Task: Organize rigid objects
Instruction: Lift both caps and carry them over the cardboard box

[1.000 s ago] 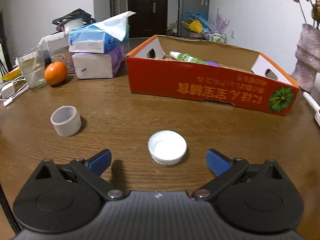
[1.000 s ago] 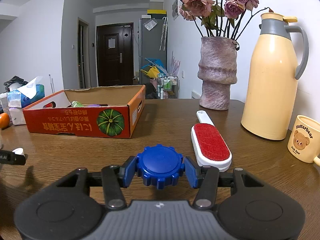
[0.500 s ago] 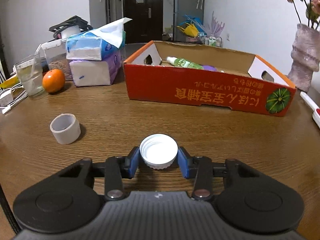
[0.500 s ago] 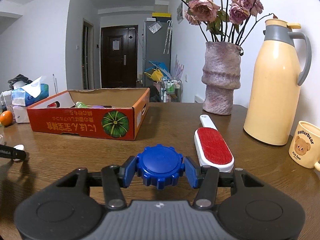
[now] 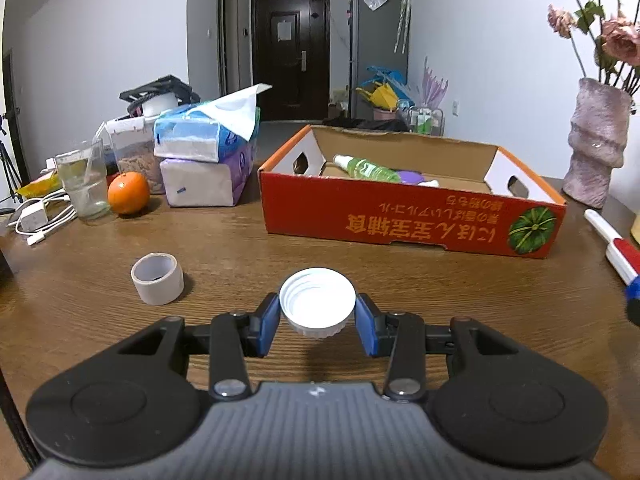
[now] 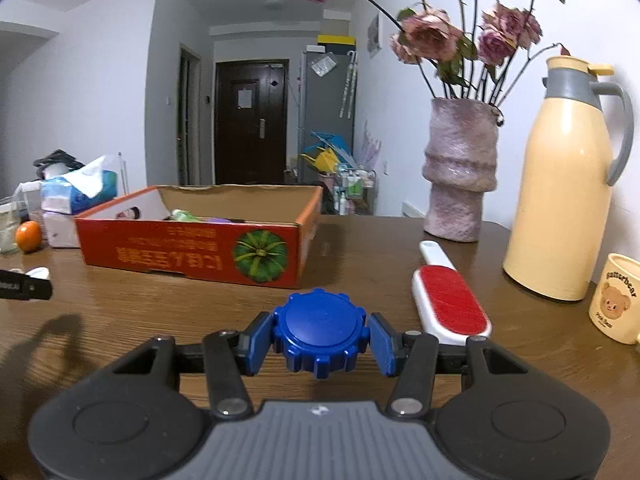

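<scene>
My left gripper (image 5: 317, 322) is shut on a white screw cap (image 5: 317, 302), open side up, held above the wooden table (image 5: 360, 272). My right gripper (image 6: 320, 338) is shut on a blue ribbed cap (image 6: 320, 330), held above the table. The red cardboard box (image 5: 412, 216) stands ahead of the left gripper, with a green bottle (image 5: 366, 168) and a purple item inside. The box also shows in the right wrist view (image 6: 192, 248), ahead and to the left. A roll of tape (image 5: 157, 279) lies left of the left gripper.
Tissue packs (image 5: 204, 160), an orange (image 5: 128, 193), a glass (image 5: 83, 184) and cables stand at the back left. A red lint brush (image 6: 446, 300), a vase (image 6: 460, 168), a yellow thermos (image 6: 564, 184) and a cup (image 6: 618, 298) stand to the right.
My left gripper closed on the white cap and lifted it off the table. My right gripper has risen with the blue cap still in it.
</scene>
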A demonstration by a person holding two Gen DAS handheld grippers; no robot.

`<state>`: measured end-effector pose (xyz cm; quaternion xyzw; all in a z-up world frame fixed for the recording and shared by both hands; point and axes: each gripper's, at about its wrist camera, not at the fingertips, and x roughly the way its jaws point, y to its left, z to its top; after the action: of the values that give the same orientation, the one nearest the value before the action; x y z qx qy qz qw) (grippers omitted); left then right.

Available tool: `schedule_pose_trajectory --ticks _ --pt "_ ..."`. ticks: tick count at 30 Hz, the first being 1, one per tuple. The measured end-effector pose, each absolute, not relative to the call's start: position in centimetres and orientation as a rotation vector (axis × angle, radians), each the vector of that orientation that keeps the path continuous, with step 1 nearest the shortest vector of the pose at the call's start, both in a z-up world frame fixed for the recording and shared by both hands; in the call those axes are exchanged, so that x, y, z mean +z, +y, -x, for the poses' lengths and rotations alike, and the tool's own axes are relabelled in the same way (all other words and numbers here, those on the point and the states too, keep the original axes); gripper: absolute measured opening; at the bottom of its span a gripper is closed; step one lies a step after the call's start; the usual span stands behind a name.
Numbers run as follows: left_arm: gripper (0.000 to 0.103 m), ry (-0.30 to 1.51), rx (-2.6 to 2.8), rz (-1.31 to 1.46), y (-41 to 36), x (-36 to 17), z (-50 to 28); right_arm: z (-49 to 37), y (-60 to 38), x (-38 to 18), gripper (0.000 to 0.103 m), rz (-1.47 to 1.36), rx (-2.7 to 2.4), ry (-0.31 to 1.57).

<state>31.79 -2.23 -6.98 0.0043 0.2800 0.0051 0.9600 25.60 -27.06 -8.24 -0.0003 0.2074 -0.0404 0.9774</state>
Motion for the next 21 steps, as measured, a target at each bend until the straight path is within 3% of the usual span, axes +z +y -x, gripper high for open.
schedule_pose_trajectory --ticks 21 --pt "0.041 0.48 -0.023 0.023 -2.1 -4.8 -26.4 -23.3 -21.7 -7.2 0.051 -0.038 -0.006 0.375"
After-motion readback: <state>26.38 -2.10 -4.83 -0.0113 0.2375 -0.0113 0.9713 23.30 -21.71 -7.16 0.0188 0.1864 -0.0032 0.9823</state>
